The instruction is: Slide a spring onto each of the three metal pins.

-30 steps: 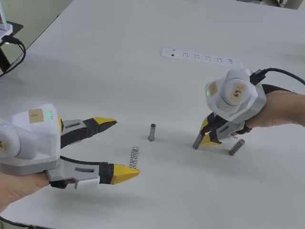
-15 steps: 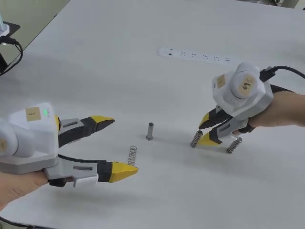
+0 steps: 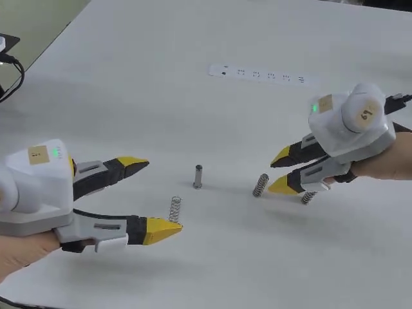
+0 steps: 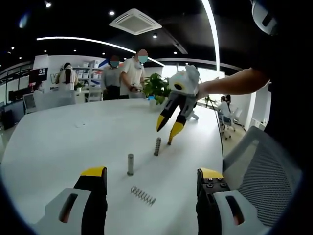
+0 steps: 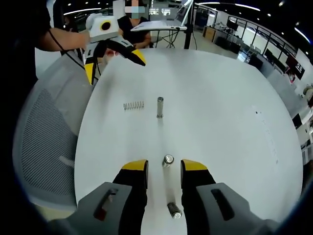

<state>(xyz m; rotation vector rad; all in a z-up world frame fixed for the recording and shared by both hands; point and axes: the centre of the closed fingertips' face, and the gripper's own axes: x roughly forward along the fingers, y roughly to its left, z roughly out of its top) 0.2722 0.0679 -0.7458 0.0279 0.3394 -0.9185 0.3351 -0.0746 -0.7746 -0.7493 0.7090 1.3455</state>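
1 loose spring [image 5: 133, 105] lies just left of the bare upright pin [image 5: 160, 106], the left gripper [image 5: 113, 58] hovers beyond it, and the right gripper [image 5: 164, 169], on the pin's near side, has its jaws parted around another upright spring [image 5: 168, 160].

Legible text: none. Right sticker [image 3: 365, 114], tan, atop right gripper [image 3: 272, 174]: two dark characters, unreadable. Left sticker [image 3: 37, 154], tan, atop left gripper [image 3: 163, 194]: one mark, unreadable.

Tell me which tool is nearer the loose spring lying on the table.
Left. The loose spring lies just ahead of the left tool, by one jaw's tip. The right tool is farther off, beyond the bare pin.
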